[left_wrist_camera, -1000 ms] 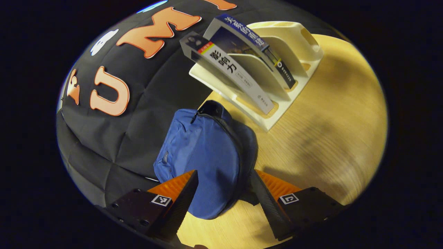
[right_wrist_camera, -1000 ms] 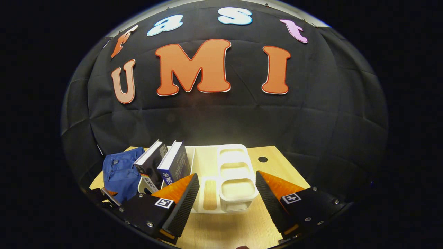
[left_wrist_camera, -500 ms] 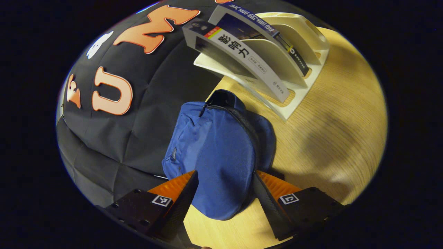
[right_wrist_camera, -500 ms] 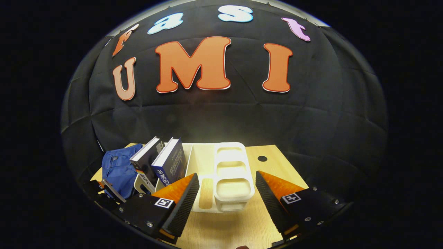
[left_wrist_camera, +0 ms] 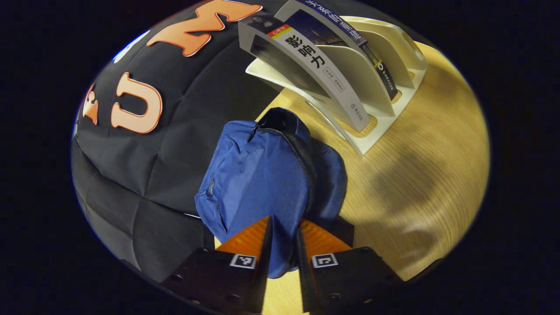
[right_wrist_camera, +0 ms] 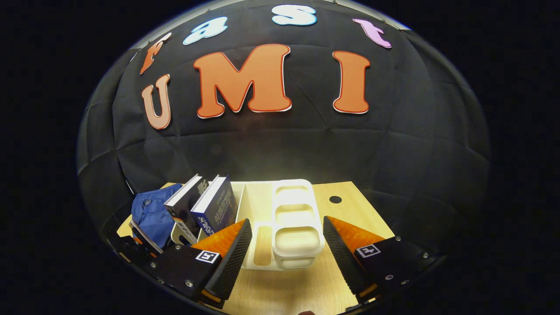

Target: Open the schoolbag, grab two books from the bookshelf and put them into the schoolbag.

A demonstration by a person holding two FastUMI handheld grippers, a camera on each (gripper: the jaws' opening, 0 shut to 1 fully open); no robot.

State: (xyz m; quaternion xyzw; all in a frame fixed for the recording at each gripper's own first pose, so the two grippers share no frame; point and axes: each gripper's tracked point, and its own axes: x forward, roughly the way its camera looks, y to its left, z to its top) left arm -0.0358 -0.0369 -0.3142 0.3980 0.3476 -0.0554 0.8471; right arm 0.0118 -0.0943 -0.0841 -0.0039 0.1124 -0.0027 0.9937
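Note:
The blue schoolbag (left_wrist_camera: pixel 258 175) lies zipped on the wooden table (left_wrist_camera: pixel 420 166), its dark zipper (left_wrist_camera: pixel 302 153) running along the top edge. My left gripper (left_wrist_camera: pixel 284 249) is shut on the bag's near edge, with blue fabric pinched between its fingers. Behind the bag, a cream bookshelf (left_wrist_camera: pixel 393 100) holds two leaning books, a white-spined book (left_wrist_camera: pixel 319 65) and a dark blue book (left_wrist_camera: pixel 350 39). In the right gripper view, my right gripper (right_wrist_camera: pixel 286 245) stands open in front of the bookshelf (right_wrist_camera: pixel 293 218), with the books (right_wrist_camera: pixel 205 205) and schoolbag (right_wrist_camera: pixel 153 212) to its left.
The black booth wall rises right behind the bag and shelf. The shelf's right-hand slots (right_wrist_camera: pixel 297 238) hold nothing. A small dark hole (right_wrist_camera: pixel 335 199) marks the table (right_wrist_camera: pixel 350 205) at the back right. The other gripper (right_wrist_camera: pixel 131 245) shows at the lower left of the right gripper view.
My left gripper has shut on the near edge of the schoolbag, and the bag has shifted slightly. The right gripper has stayed open and barely moved.

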